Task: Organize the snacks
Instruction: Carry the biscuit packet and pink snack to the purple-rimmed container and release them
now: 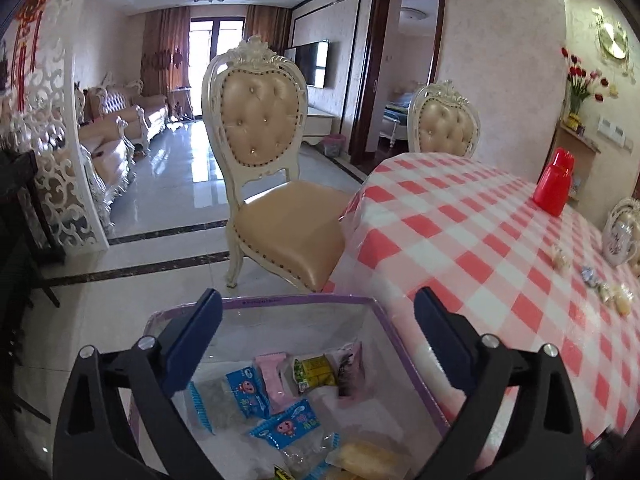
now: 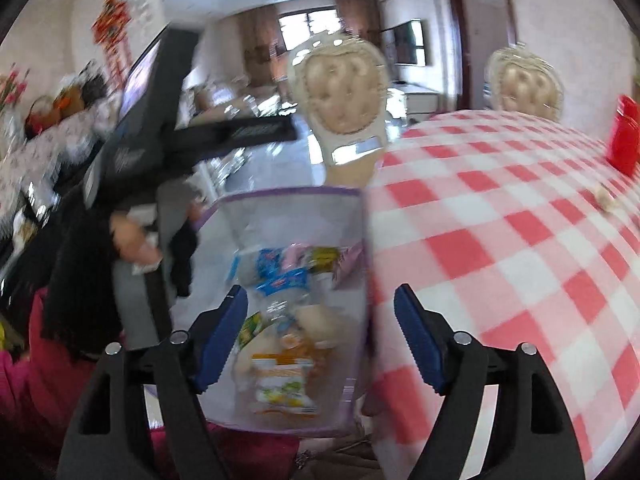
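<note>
**Ana:** Left wrist view had the left gripper [image 1: 318,328] spread wide over the clear bag [image 1: 304,301], nothing between its blue pads [image 1: 192,344], and the bag's purple-trimmed mouth standing open right below them

**Ben:** And that bag hung just off the edge of the checked table [image 1: 460,216], with the padded chair [image 1: 264,148] beyond it. What was inside?

**Ana:** Plenty already: blue packets [image 1: 246,392], a pink wrapper [image 1: 274,378], a yellow-green pack [image 1: 314,372] and a pale wrapped cake [image 1: 364,458] near the bottom

**Ben:** The right wrist view was blurred, but the right gripper [image 2: 320,344] was also parted, its pads either side of the bag with no grip on it that he could make out. An orange-and-white packet [image 2: 282,380] sat lowest there

**Ana:** So the step in hand looked like a drop-off just finished, both claws empty over the bag

**Ben:** She agreed the job was well along but not done: a few small wrapped snacks [image 1: 604,292] lay loose on the table's far right, near the white ornate pot [image 1: 622,236] and well apart from the red jug [image 1: 554,184]

**Ana:** Next move, by her reading, called for one claw to swing across to those, close on a single wrapper, and carry it back over the open mouth, while the bag needed holding steady so it would not slump shut
</note>
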{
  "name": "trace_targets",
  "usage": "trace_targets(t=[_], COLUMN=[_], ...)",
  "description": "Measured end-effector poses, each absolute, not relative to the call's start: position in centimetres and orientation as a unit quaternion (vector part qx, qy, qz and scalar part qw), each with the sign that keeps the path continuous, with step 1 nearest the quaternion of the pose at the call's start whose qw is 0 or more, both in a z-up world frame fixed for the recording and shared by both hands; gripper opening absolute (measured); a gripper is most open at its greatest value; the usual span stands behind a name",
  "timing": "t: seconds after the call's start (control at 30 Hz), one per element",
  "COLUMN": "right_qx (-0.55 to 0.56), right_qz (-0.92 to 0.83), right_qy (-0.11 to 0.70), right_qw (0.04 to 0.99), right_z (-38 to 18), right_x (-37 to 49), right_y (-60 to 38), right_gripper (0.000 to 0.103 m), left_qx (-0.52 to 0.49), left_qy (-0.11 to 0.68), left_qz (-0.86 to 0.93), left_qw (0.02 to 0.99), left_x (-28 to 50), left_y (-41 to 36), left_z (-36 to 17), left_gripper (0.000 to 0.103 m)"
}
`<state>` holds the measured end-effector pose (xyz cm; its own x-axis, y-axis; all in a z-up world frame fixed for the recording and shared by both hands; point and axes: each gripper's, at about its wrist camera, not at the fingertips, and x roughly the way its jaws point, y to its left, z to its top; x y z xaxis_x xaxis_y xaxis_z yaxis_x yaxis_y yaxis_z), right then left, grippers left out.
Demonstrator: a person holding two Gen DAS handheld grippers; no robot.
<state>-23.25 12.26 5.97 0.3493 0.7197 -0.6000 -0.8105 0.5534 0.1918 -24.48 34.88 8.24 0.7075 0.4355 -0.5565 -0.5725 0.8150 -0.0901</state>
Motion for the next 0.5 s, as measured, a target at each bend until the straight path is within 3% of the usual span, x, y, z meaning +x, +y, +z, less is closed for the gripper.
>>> trace_targets(t=[0.5], right_qx=[0.081], right_qz=[0.332], right_qy=[0.353], right_qw=[0.871], right_z=[5.4], right_x=[-14.8], right_y=[-2.0], right_gripper=[0.083], left_qx=[-0.026], left_qy=[0.375], left_qz=[0.171], left_qw=[0.911], left_x=[-17.4], left_y=[23.2], left_z=[5.0], left_gripper=[0.098])
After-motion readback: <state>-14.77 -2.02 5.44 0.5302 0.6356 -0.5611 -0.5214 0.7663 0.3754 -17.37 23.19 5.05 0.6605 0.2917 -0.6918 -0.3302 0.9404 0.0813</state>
